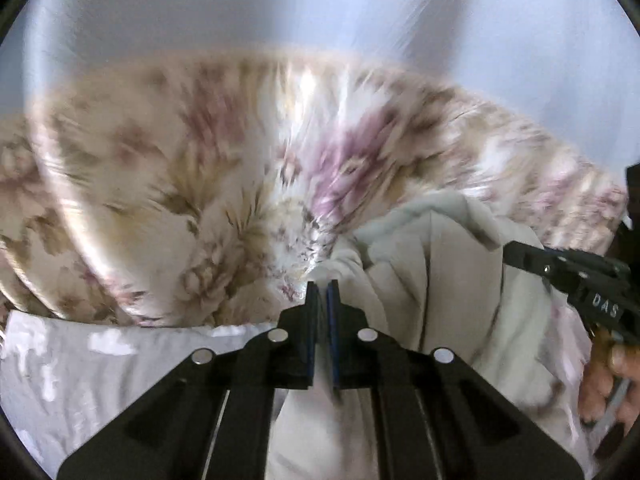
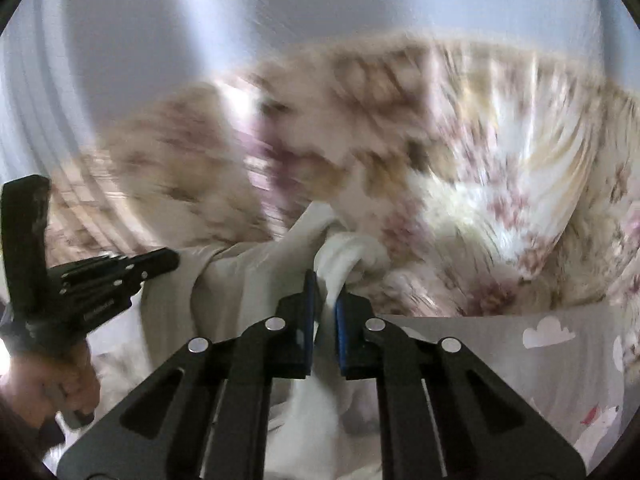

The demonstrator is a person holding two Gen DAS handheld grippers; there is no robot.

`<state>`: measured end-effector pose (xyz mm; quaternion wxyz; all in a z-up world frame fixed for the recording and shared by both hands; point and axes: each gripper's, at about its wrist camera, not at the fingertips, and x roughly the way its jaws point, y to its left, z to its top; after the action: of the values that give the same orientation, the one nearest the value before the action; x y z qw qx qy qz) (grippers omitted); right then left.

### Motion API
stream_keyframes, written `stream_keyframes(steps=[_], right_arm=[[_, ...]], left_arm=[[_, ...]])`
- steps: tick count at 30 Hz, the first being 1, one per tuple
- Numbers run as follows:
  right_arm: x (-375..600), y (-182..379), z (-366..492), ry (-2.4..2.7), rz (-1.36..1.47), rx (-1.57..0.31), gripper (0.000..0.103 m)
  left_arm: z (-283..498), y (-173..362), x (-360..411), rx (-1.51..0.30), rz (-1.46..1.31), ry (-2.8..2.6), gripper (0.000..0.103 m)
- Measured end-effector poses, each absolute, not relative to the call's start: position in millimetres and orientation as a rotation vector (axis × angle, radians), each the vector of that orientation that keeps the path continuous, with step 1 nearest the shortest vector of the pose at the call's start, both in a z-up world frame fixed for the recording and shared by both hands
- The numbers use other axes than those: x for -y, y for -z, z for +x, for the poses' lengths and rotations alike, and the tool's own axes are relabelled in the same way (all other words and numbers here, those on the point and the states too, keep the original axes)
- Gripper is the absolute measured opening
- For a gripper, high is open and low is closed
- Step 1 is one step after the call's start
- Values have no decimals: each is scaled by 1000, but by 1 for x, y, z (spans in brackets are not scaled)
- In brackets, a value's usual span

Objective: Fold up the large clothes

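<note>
A pale grey-white garment (image 1: 436, 280) hangs bunched between the two grippers, lifted above the bed. My left gripper (image 1: 323, 286) is shut on an edge of it, with cloth pinched between the blue pads. In the left wrist view the right gripper (image 1: 532, 258) comes in from the right edge, a hand (image 1: 608, 380) on its handle. My right gripper (image 2: 326, 288) is shut on another fold of the same garment (image 2: 248, 292), white cloth running down between its pads. In the right wrist view the left gripper (image 2: 160, 262) shows at the left, held by a hand (image 2: 52, 384).
A floral quilt (image 1: 192, 168) in cream, tan and purple lies heaped behind the garment, blurred by motion. A grey sheet with white clouds (image 2: 520, 352) covers the bed below. A plain pale wall (image 1: 280, 8) stands behind.
</note>
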<state>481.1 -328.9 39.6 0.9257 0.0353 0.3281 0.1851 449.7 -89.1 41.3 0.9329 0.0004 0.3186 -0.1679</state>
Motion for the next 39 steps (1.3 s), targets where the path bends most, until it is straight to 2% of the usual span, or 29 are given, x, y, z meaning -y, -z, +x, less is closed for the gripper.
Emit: stream_keyframes(steps=[5,8,10,13,15,16,22,24,26,28,29,37,39], right_arm=[[331,-52,350,-543,-18,-548,11],[334,-22,292,-554,-5,-657,21],[336,-2,264,-524,-4,-722,23],[344,24,220,-470,-42,-755,32],[357,31,201,-453,-15,-770,60],[366,29,191,-420,-8,-757,70],[405,7,163,-269,18,-659,70],[408,-2,170,-270,43,-646,73],[400,-12,179,-268,32,-651,77],[385,-22,185,-288,-3,-638,79],[378,-26,194,-306,-19,-627,82],[302,-31,264,-337,-104,-631,93],[289,-25,280,-328,-124,-647,93]], left_arm=[[331,-45,42,-579,-58,406,4],[265,-20,23,-613,-87,394,4],[233,2,13,-650,-84,372,4],[201,19,2,-694,-74,353,4],[189,20,-4,-696,-81,323,4],[185,17,-5,-690,-78,319,5],[177,2,4,-667,-9,260,6],[174,-2,9,-662,20,233,13],[168,-9,14,-632,57,190,25],[163,-13,16,-604,91,150,64],[160,-18,18,-578,107,119,68],[166,-31,12,-569,97,59,73],[168,-31,10,-575,99,54,74]])
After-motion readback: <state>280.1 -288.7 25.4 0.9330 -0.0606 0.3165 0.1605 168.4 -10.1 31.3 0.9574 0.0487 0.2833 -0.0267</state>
